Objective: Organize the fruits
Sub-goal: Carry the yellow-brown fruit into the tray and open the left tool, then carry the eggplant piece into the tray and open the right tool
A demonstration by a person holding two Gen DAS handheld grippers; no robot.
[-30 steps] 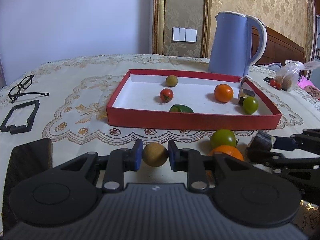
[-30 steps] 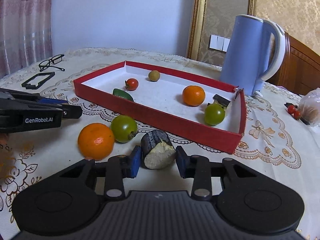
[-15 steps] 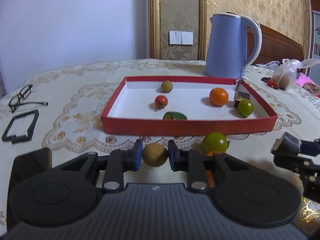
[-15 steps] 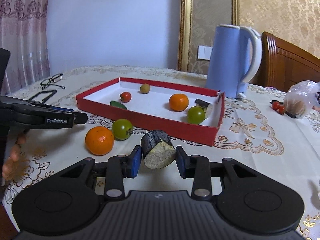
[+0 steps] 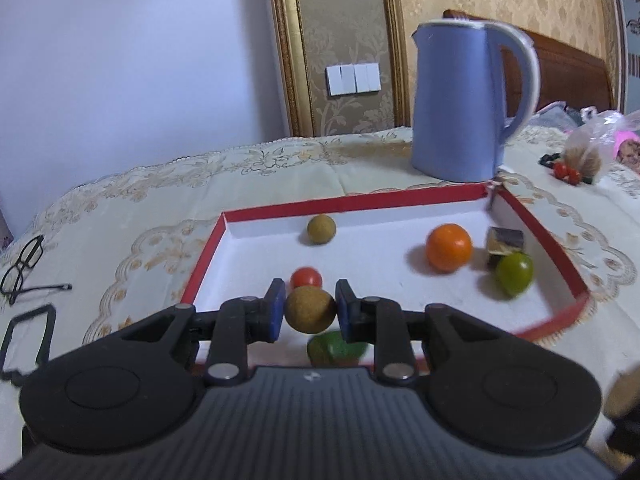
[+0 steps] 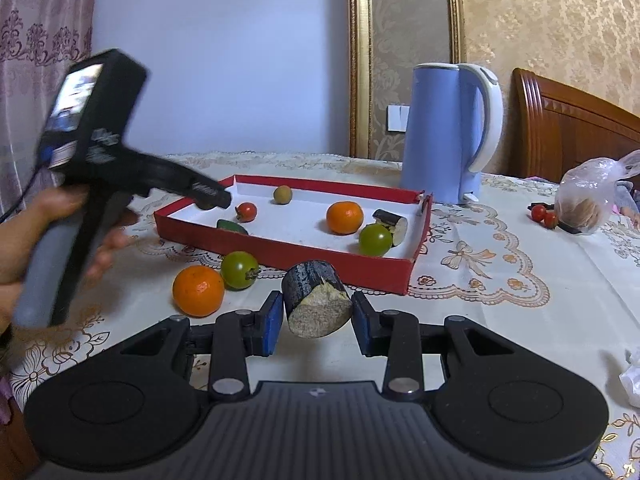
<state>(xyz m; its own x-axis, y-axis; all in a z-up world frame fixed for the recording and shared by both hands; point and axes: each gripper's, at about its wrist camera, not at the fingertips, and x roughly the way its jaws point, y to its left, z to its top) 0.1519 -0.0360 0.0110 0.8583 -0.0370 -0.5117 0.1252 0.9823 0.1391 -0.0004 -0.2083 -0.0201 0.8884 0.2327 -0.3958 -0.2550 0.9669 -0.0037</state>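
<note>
My left gripper (image 5: 309, 307) is shut on a round tan fruit (image 5: 309, 309) and holds it above the near left part of the red tray (image 5: 400, 199). The tray holds another tan fruit (image 5: 321, 229), a red tomato (image 5: 306, 278), an orange (image 5: 448, 247), a green tomato (image 5: 514, 273), a dark cut piece (image 5: 505, 240) and a green piece (image 5: 336, 347). My right gripper (image 6: 316, 316) is shut on a dark cut chunk with a pale face (image 6: 316, 300), lifted in front of the tray (image 6: 360, 270). An orange (image 6: 198, 291) and a green tomato (image 6: 239, 270) lie on the cloth.
A blue kettle (image 6: 450, 132) stands behind the tray's far right corner. A plastic bag (image 6: 588, 204) and small red fruits (image 6: 544, 215) lie at the right. Glasses (image 5: 24, 268) and a black frame (image 5: 24, 336) lie at the left.
My left gripper has risen and moved forward over the tray with the tan fruit. My right gripper has lifted a little higher with the cut chunk.
</note>
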